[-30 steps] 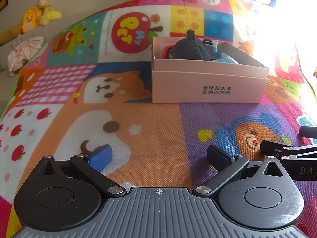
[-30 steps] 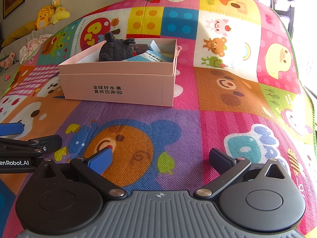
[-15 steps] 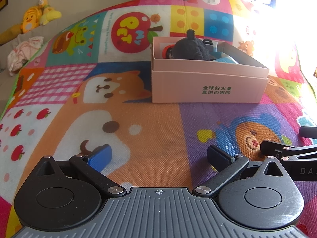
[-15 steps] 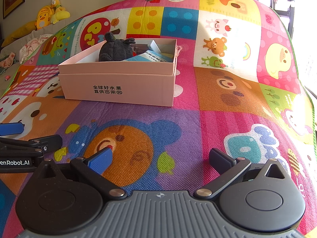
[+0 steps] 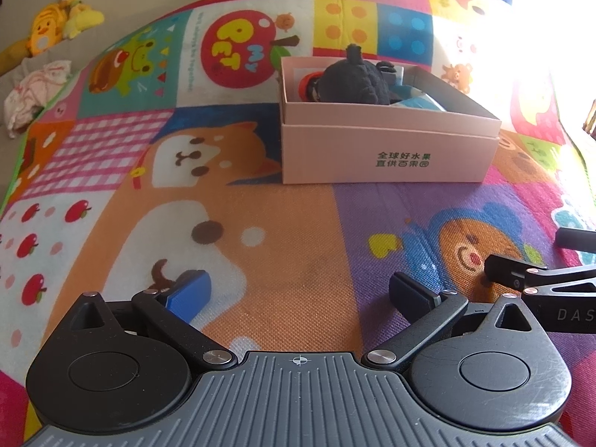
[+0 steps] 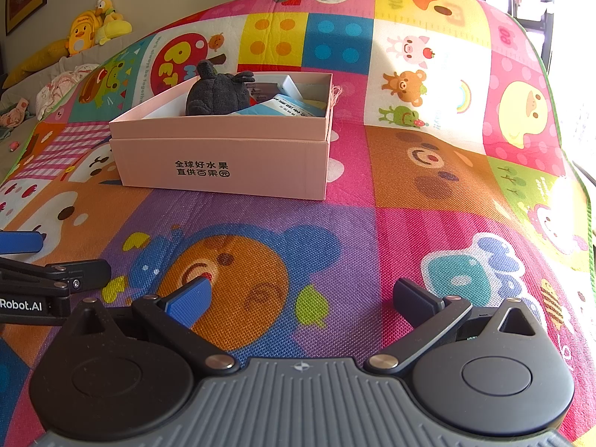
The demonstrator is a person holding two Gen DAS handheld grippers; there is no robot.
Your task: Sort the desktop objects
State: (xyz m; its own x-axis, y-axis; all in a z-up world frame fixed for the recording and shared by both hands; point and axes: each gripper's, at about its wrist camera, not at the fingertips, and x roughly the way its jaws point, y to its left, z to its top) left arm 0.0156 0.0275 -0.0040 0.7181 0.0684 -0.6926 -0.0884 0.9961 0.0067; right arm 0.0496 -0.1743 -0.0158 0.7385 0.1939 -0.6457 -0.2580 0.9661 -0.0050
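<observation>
Grippers were both empty: I saw the left gripper (image 5: 300,290) and the right gripper (image 6: 301,296) spread wide, low above the play mat (image 6: 409,223). The pink box (image 6: 223,164) stood ahead on the mat, well apart from both, with a dark plush toy (image 6: 218,91) and a blue packet (image 6: 287,106) inside it.

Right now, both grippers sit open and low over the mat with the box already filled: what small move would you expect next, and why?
Probably none beyond lifting away: the left gripper and right gripper are open and empty, no loose item shows on the play mat, and the pink box already holds the dark plush and blue packet.
</observation>
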